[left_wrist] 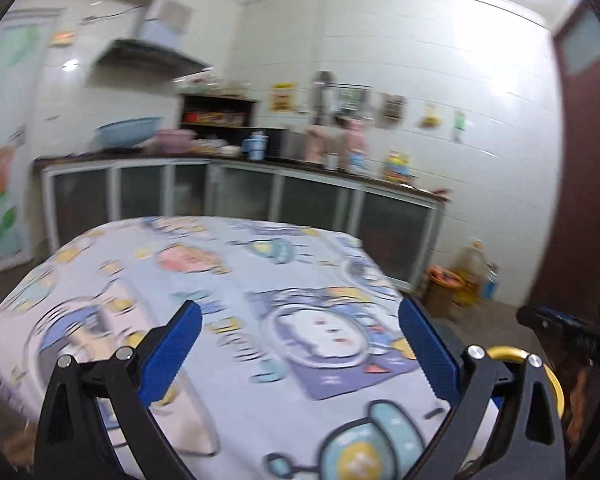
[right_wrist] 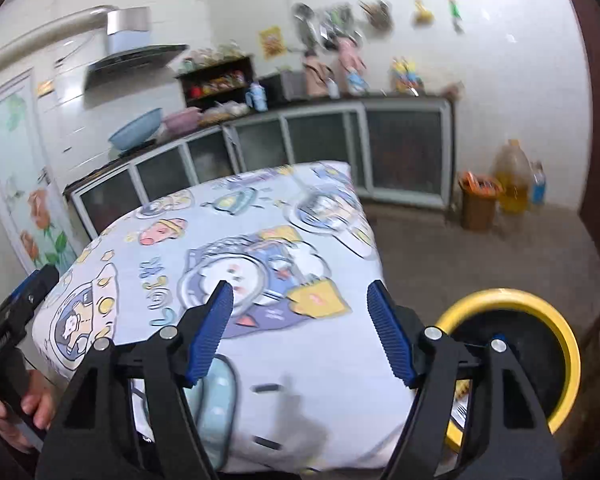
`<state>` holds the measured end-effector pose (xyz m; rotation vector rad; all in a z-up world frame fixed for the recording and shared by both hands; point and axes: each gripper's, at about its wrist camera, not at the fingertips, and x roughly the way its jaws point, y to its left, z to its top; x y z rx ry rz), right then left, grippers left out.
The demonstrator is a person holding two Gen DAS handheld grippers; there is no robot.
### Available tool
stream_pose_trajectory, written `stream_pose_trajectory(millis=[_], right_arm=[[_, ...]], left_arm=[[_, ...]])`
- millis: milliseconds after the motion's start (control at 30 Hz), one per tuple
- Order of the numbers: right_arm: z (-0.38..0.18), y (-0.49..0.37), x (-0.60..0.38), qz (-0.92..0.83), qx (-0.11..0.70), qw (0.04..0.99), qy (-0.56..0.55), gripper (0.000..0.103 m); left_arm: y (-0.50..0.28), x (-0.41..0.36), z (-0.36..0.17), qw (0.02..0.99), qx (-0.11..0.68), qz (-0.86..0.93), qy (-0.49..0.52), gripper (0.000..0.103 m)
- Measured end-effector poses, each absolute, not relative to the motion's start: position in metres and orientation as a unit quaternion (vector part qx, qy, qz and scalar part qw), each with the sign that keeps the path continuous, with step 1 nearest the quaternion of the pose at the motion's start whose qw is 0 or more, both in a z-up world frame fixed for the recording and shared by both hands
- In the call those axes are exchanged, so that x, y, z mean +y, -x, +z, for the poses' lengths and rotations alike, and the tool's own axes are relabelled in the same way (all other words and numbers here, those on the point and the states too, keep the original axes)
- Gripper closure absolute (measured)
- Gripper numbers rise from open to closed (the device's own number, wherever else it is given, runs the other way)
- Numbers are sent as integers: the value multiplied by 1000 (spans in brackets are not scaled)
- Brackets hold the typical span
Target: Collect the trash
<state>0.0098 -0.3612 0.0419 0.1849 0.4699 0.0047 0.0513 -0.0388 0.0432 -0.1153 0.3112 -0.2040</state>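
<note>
Blue ribbed pads of my left gripper [left_wrist: 300,344] are standing wide apart with nothing between them, hovering over the table's cartoon-printed pale blue cloth [left_wrist: 228,264]. At four o'clock the round yellow-rimmed trash bin [left_wrist: 554,384] is peeking out behind my right finger, beside the table edge.

Through the right wrist camera, my right gripper [right_wrist: 300,332] is also gaping, empty, above the same cloth [right_wrist: 260,216]. The yellow-rimmed bin [right_wrist: 568,344] is sitting on the floor at four o'clock, with my left hand [right_wrist: 24,412] gripping its tool at eight o'clock.
</note>
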Motion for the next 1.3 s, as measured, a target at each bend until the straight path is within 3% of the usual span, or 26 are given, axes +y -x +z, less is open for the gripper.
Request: stream_pose_trajectory(millis=[67,167,367,1300], right_arm=[[45,-7,-336,7,215,974,-73,30],[49,3,-310,-4,173,983,-69,8],[42,23,-273,-46,101,994,-15,8],[-21,43,-239,-118,132,984,2,8]], left_arm=[[-45,-23,44,984,148,-74,59,8],[-36,-14,45,988,149,-30,26,8],[-20,-2,40,986,164,-20,4,8],[-1,-2,-5,973,228,-25,30,8]])
